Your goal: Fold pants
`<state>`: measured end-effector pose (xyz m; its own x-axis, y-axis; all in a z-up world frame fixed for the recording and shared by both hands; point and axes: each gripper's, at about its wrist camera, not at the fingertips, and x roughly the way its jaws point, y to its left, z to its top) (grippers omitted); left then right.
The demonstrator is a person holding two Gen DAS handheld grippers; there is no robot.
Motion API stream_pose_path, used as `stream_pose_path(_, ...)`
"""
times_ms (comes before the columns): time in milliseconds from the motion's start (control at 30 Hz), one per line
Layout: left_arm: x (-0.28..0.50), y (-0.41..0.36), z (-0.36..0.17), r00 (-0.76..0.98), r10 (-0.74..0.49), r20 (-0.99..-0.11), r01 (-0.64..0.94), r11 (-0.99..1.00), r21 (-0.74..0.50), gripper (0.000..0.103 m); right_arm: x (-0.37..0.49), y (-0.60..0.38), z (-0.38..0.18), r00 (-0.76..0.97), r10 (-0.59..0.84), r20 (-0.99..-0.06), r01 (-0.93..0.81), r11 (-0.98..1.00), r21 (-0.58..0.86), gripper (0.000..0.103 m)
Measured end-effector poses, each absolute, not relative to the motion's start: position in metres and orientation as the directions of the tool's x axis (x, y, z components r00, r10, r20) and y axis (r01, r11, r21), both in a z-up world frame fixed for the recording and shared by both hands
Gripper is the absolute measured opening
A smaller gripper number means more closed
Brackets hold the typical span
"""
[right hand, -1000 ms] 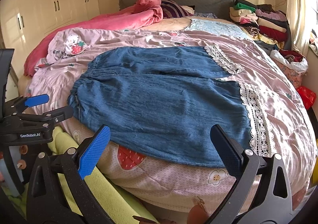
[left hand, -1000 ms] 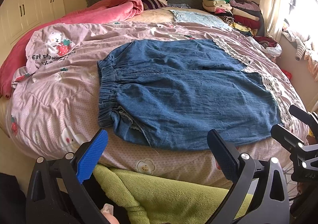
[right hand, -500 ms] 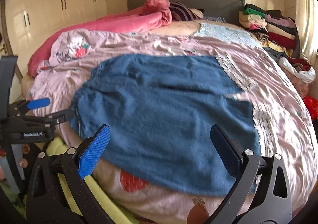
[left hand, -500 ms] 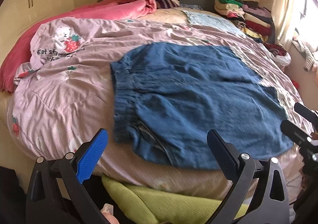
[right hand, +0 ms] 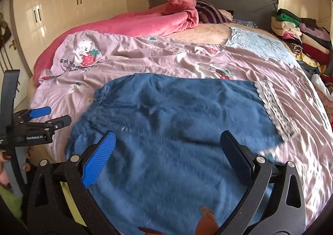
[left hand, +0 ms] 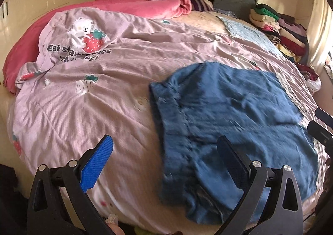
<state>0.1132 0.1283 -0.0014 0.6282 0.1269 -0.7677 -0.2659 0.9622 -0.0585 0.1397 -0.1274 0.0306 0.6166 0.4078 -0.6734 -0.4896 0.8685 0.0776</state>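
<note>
Moved in over the bed [left hand: 83, 110] since a second ago: left tongs [left hand: 164, 160] and right tongs [right hand: 167, 151] both spread wide, holding nothing. Blue pants [right hand: 177, 120] flat on the quilt, unfolded. Probably about to take the first grip.

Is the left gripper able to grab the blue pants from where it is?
Probably yes. The left gripper is open, and the waistband end of the blue pants lies flat on the pink quilt just ahead, with nothing in between.
</note>
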Motion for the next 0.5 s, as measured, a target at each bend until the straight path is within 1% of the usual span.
stream_pose_path(167, 0.14, 0.148, -0.007, 0.61, 0.13, -0.782, -0.287, 0.956, -0.065, 0.099, 0.178, -0.113, 0.022, 0.62, 0.375, -0.689, -0.495, 0.868, 0.028, 0.095)
stream_pose_path(267, 0.155, 0.157, -0.009, 0.6, 0.135, -0.789, -0.291, 0.955, -0.057, 0.099, 0.203, -0.106, 0.016, 0.598, 0.378, -0.707, -0.507, 0.861, 0.032, 0.095)
stream_pose_path(400, 0.179, 0.167, -0.014, 0.584, 0.142, -0.799, -0.293, 0.955, -0.044, 0.099, 0.232, -0.089, 0.009, 0.569, 0.38, -0.729, -0.554, 0.832, 0.001, 0.095)
stream_pose_path(500, 0.197, 0.174, -0.02, 0.564, 0.115, -0.818, -0.284, 0.957, -0.061, 0.099, 0.253, -0.076, 0.004, 0.539, 0.399, -0.742, -0.588, 0.809, 0.008, 0.095)
